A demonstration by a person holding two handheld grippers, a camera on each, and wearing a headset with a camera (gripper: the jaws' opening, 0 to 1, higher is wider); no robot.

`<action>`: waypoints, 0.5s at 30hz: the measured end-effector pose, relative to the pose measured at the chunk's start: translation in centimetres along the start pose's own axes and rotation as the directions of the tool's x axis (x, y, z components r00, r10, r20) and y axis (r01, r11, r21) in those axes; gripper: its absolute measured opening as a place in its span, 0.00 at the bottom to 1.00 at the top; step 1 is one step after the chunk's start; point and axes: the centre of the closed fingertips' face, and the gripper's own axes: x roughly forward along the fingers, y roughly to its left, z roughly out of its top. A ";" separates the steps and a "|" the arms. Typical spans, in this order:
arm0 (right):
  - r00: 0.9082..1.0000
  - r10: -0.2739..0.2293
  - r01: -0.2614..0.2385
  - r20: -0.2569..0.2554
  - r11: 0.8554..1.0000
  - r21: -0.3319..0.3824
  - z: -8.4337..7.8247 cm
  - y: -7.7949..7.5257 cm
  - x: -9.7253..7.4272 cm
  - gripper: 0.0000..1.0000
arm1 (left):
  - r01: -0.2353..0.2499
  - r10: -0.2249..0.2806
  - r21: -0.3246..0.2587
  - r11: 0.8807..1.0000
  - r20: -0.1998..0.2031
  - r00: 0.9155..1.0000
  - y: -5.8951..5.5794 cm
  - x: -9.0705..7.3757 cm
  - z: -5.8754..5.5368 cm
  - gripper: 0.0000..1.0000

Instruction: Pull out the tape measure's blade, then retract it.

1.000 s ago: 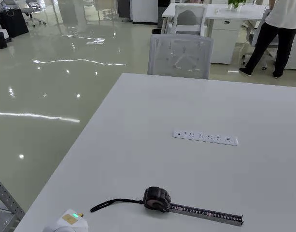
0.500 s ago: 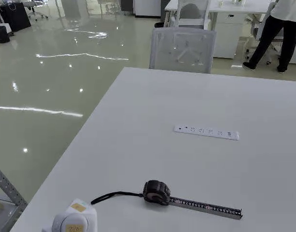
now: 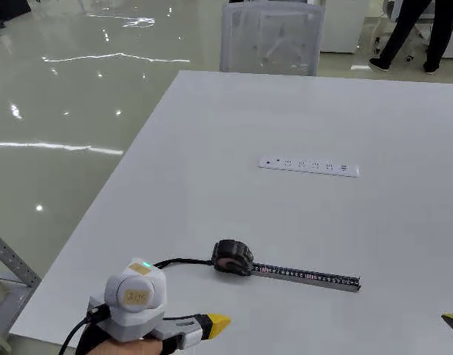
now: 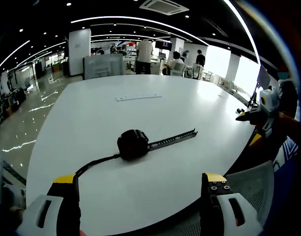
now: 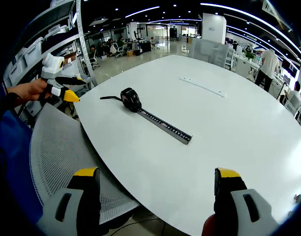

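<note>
Left tongs (image 4: 140,178) and right tongs (image 5: 156,172) gape wide, holding nothing, near the surface (image 3: 285,118) edge; print on the tape measure (image 3: 233,257) blade (image 3: 307,277) is unreadable.

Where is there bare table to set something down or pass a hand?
Bare: the wide band of table between the power strip and the tape measure; everything beyond the strip up to the far edge; the right side past the blade tip. Crowded: the near edge, where the tape measure, its strap and blade lie.
</note>
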 end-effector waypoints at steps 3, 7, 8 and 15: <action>1.000 0.009 -0.009 -0.011 1.000 -0.013 -0.2 -0.4 0.8 0.93 | 0.012 -0.012 -0.006 1.000 0.013 1.000 -0.3 1.2 0.8 1.00; 0.999 0.020 -0.021 -0.029 0.999 -0.034 -0.3 -0.9 1.7 0.91 | 0.002 -0.002 0.016 1.000 0.011 1.000 -0.4 2.7 1.5 0.99; 0.999 0.028 -0.030 -0.043 0.999 -0.046 -0.5 -1.0 2.1 0.91 | 0.002 -0.002 0.013 1.000 0.006 1.000 -0.5 3.2 1.7 0.99; 0.997 0.055 -0.059 -0.056 0.995 -0.078 -0.1 -1.9 4.2 0.88 | -0.032 0.032 0.012 0.999 -0.011 0.999 -0.5 5.6 2.0 0.97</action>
